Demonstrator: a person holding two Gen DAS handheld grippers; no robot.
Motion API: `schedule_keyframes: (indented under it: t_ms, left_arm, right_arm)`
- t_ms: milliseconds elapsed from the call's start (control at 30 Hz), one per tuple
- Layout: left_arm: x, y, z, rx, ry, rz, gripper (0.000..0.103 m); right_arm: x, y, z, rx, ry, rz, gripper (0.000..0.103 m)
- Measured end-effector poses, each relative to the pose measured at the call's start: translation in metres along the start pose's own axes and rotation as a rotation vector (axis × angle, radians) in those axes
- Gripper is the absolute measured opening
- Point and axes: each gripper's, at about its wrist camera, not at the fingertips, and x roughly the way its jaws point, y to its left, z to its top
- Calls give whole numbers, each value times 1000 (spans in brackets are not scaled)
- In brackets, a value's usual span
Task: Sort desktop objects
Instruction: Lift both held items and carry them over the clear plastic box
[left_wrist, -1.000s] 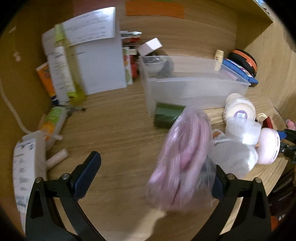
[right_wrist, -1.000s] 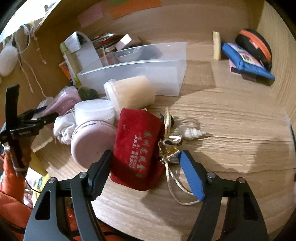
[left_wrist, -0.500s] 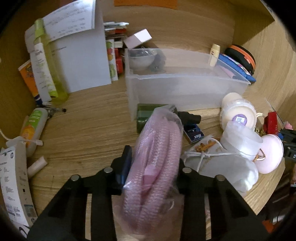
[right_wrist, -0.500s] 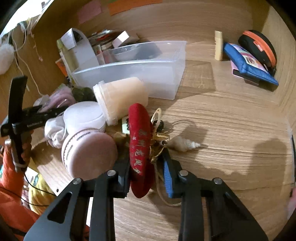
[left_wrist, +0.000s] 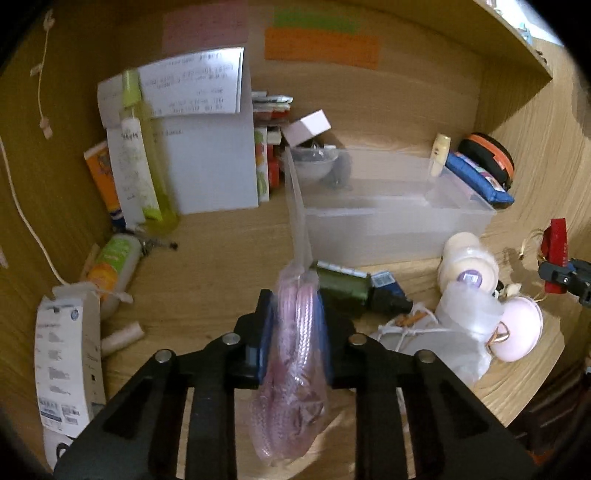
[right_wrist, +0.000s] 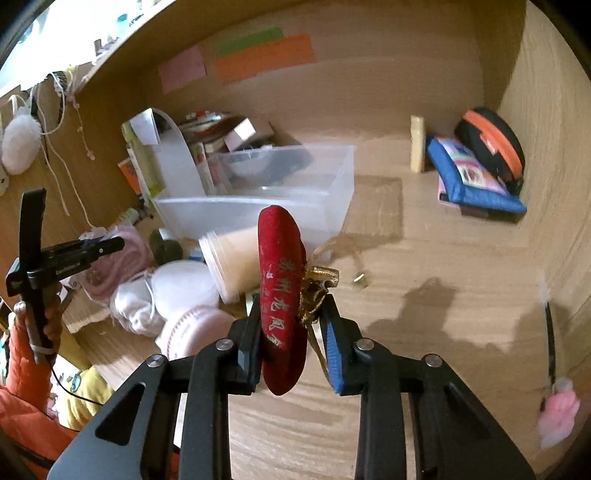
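A clear bag of coiled pink cord (left_wrist: 291, 369) hangs between the pads of my left gripper (left_wrist: 295, 306), whose jaws are closing and squeeze it, lifted off the wooden desk. My right gripper (right_wrist: 291, 306) is shut on a red cloth pouch (right_wrist: 280, 266) with gold lettering and a gold cord, held upright above the desk. A clear plastic bin (left_wrist: 388, 221) stands behind both, with a small bowl at its far end. In the right wrist view the bin (right_wrist: 258, 206) lies behind the pouch and the left gripper (right_wrist: 110, 243) shows at far left.
Beside the bin lie a green bottle (left_wrist: 343, 284), white jars (left_wrist: 469, 266), a white cloth pouch (left_wrist: 424, 332) and a pink round case (left_wrist: 517, 332). Papers and tubes (left_wrist: 140, 166) crowd the back left. A blue pouch (right_wrist: 476, 177) and black-orange case (right_wrist: 491, 147) sit back right.
Both grippers went from open to shut. The left one closed on the pink cord bag, the right one on the red pouch, and both things have risen off the desk.
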Motion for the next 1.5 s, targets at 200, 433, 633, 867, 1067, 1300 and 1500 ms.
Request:
schedule_keyframes:
  t_ms: [200,433,633,867,1067,1300,1500]
  left_arm:
    - [23,-6,-7,19,91,-55,22]
    - [23,-7,-2,-9,80,-19,18]
    - [-1,-3,6,-45,9,-28,18]
    - [-22,-2,27,-87,-83,-48,18]
    - [-32,-6,50,-86,-154,-61,18]
    - [-37,-13,76,-82,-214,-83,18]
    - [-32,-22,96,-77,-243,-112,18]
  right_arm:
    - [8,6,2,-18,8,33,25]
    - [6,6,1,-10,1,37,25]
    - [-9,10,17,-36,-62,31,25]
    - [-10,19,46,-83,-117,31,25]
    - [-9,22,69,-100,-161,45,25]
    - [-1,20,94,-95,-190,65,25]
    - [10,21,115,-95,-209,58,25]
